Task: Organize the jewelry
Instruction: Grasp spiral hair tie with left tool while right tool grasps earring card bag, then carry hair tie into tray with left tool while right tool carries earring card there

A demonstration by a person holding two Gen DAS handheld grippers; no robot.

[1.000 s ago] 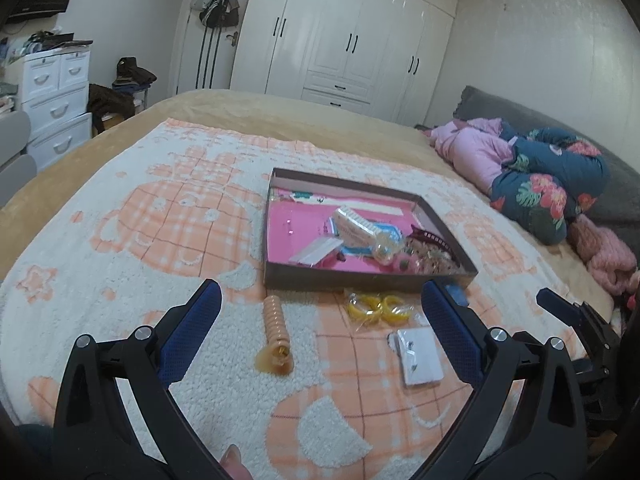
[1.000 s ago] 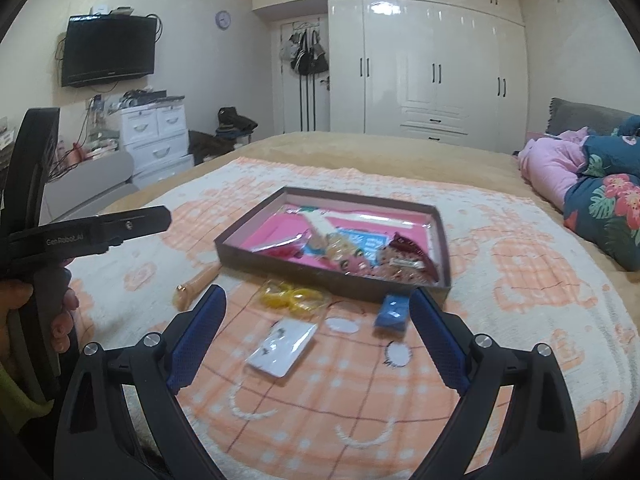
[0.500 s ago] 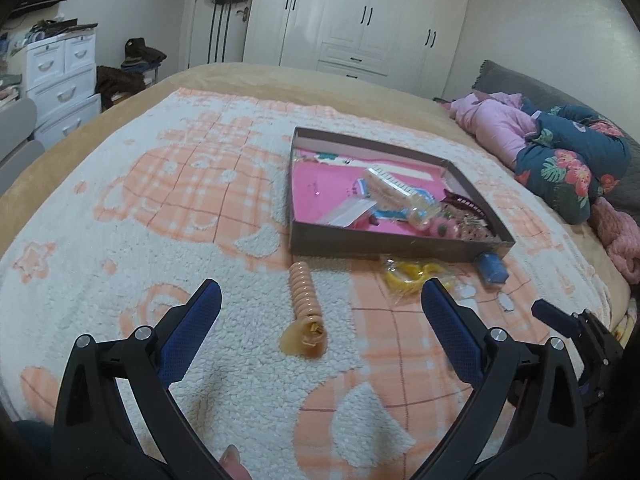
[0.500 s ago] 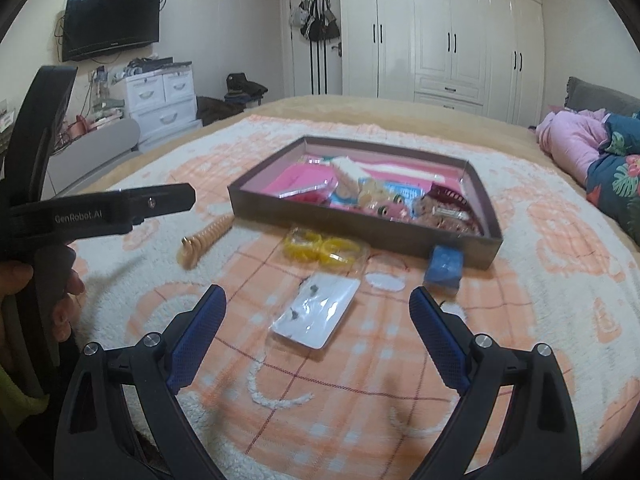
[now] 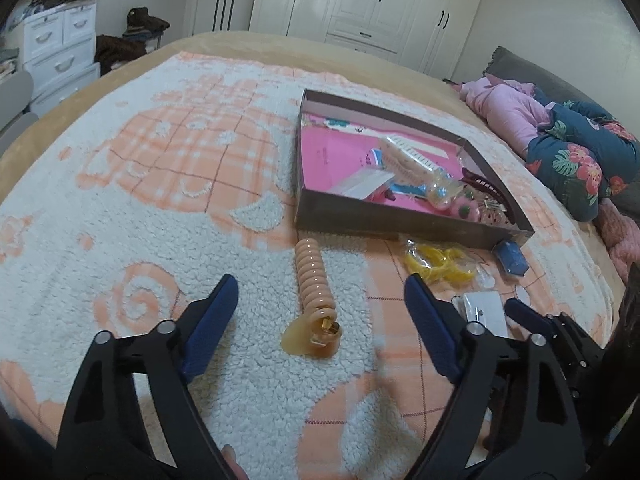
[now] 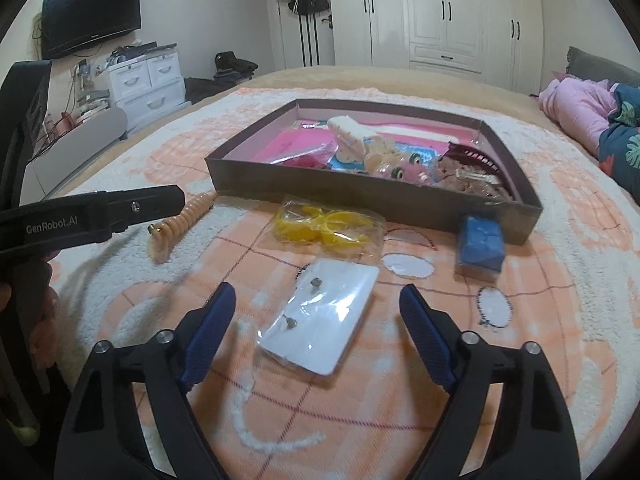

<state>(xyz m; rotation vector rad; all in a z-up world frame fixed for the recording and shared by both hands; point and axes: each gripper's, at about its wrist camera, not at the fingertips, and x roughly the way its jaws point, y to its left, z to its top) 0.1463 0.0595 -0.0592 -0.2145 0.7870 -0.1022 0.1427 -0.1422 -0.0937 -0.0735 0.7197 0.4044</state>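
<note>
A peach spiral hair clip lies on the blanket between the blue pads of my left gripper, whose jaws are closing without touching it. A white earring card in a clear sleeve lies between the pads of my right gripper, whose jaws are closing too and stand apart from the card. Behind them sits a brown tray with a pink floor, holding several hair pieces and packets. A bag of yellow bands and a small blue box lie before the tray.
The tray and loose items rest on a white and orange fleece blanket on a bed. Pink and floral bedding is piled at the right. White drawers and wardrobes stand beyond the bed. The left gripper's black arm crosses the right wrist view.
Both grippers have come down and forward toward the blanket. The spiral clip and the earring card now sit between the pads, and both sets of jaws have narrowed.
</note>
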